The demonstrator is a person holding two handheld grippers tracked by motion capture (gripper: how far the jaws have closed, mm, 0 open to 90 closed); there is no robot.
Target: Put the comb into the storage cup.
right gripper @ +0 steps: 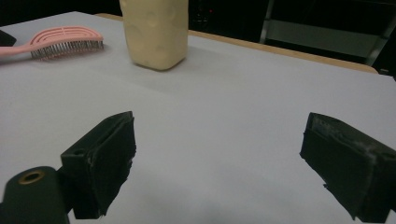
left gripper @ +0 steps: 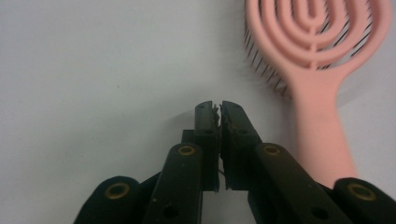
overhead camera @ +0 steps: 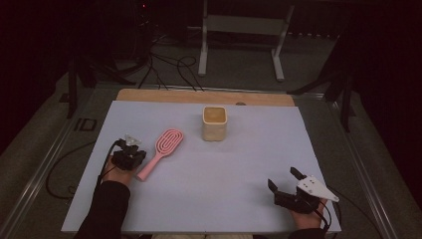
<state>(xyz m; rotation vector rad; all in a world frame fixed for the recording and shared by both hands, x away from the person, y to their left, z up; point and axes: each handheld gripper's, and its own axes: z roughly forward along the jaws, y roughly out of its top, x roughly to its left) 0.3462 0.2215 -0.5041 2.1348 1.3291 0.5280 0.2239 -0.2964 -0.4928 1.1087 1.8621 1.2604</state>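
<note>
High view: left gripper low at about 8 o'clock on the white mat, just left of the pink hairbrush, which lies flat with head toward 1 o'clock and handle toward 7. Cream cup upright at 12 o'clock, well apart from the brush. Right gripper parked at 5 o'clock, jaws spread, nothing between.

Left gripper view: jaws pressed almost together, only a sliver of gap, pinching nothing; brush handle just beside them at 3 o'clock, apart from the pads.

Right gripper view: both pads wide apart over bare mat; cup at 11 o'clock, brush farther toward 10.

Judged step: lining up on the brush handle, no grasp yet. Next move calls for spreading the left jaws, shifting sideways over the handle, then closing across its narrow part.
</note>
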